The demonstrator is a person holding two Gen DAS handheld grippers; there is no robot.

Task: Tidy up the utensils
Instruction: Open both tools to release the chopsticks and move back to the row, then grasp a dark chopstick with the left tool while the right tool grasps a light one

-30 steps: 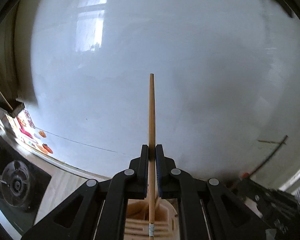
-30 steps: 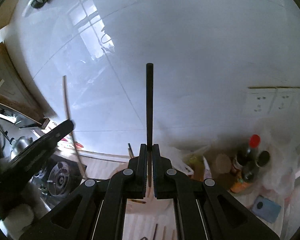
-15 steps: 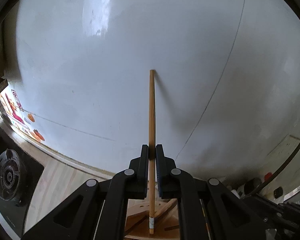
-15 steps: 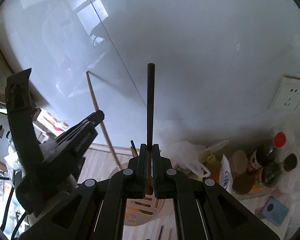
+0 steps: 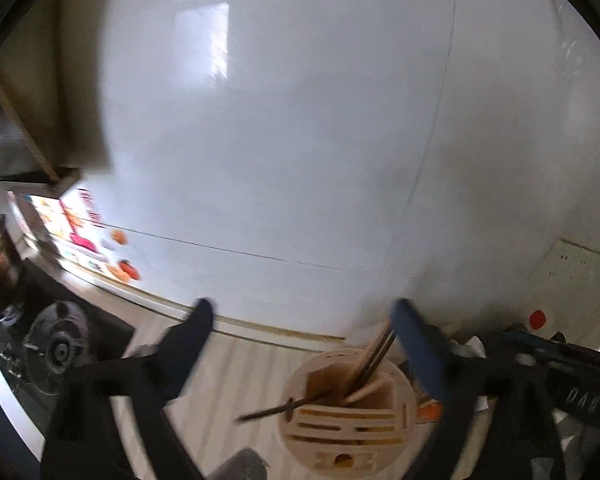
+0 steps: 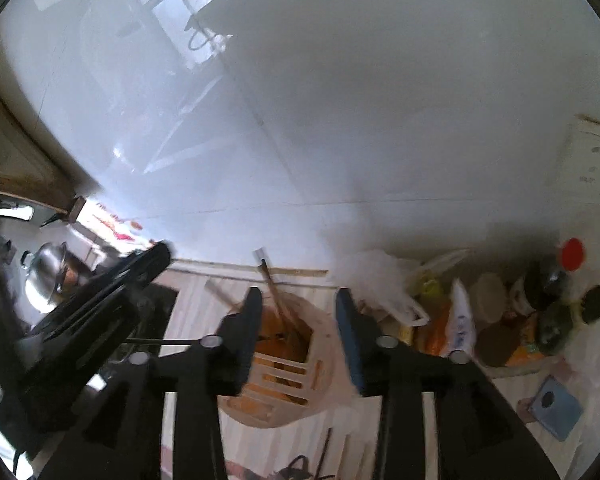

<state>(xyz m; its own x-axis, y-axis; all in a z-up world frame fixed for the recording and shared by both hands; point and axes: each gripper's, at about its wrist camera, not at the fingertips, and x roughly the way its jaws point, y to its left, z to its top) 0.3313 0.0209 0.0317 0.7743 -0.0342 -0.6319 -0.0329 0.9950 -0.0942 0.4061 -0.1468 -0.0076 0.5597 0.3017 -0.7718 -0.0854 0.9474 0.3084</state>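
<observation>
Round utensil holder (image 5: 346, 408) on striped bench (image 5: 236, 364), near white wall; bottles (image 6: 556, 280) and bags right, stove (image 5: 56, 350) left. Chopsticks (image 5: 370, 360) inside lean far-right; one dark stick (image 5: 268, 410) points left. Left tool (image 5: 302, 308) and right tool (image 6: 298, 296) just opened, released, empty.

Daylight glares as window reflections on the glossy white tiled wall (image 5: 300, 128), upper left in both views. Motion blur smears the black gripper fingers (image 5: 188, 344) and round beige utensil holder (image 6: 324, 344). Fisheye bending darkens every corner.
</observation>
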